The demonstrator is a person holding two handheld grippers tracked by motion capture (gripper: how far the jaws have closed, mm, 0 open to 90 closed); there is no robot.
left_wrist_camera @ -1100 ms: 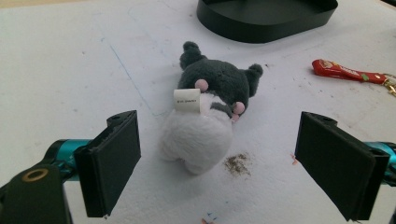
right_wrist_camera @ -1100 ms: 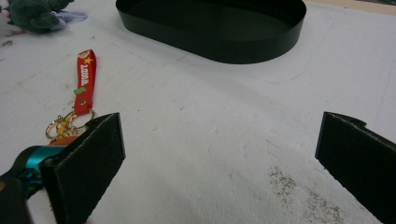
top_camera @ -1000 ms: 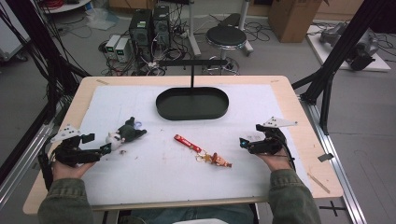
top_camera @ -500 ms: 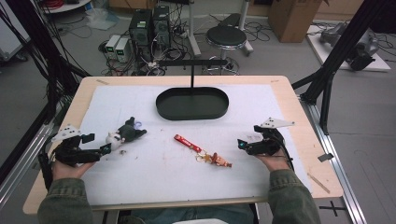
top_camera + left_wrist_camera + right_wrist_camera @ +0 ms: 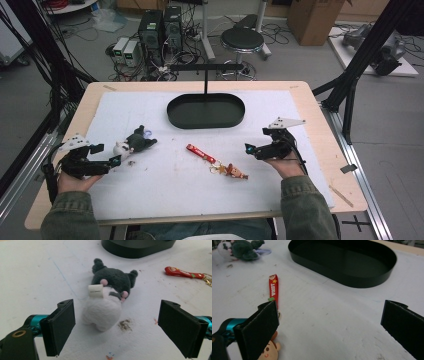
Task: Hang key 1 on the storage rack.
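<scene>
Landmark = black oval tray (image 5: pixel 206 111), sitting at the far-middle of the white mat (image 5: pixel 300 107) on the wooden table (image 5: pixel 320 117).

Left gripper (image 5: pixel 114 161) is near-left of the tray, low over the mat, jaws spread wide w/ nothing between the pads. In the left gripper view the plush toy (image 5: pixel 108 296) lies just ahead of the jaws, between their lines but not touched; white body toward the gripper, dark grey head w/ pink spots pointing toward the tray, small white tag on top. In the high view the plush toy (image 5: pixel 134 144) is left of the tray's near-left end, apart from it, just beyond the left gripper's tips.

Right gripper (image 5: pixel 250 148) is on the near-right side of the tray, jaws also wide apart, empty. Keychain (image 5: pixel 216 161) lies near side of the tray, roughly below its middle, well apart from it: red strap end closer to the tray, little figure end farther. In the right gripper view the red strap (image 5: pixel 273 288) runs from the tray side down past the left-hand pad, figure's face at the pad's base; can't tell if the pad touches it. Tray (image 5: pixel 347 261) is empty there.
</scene>
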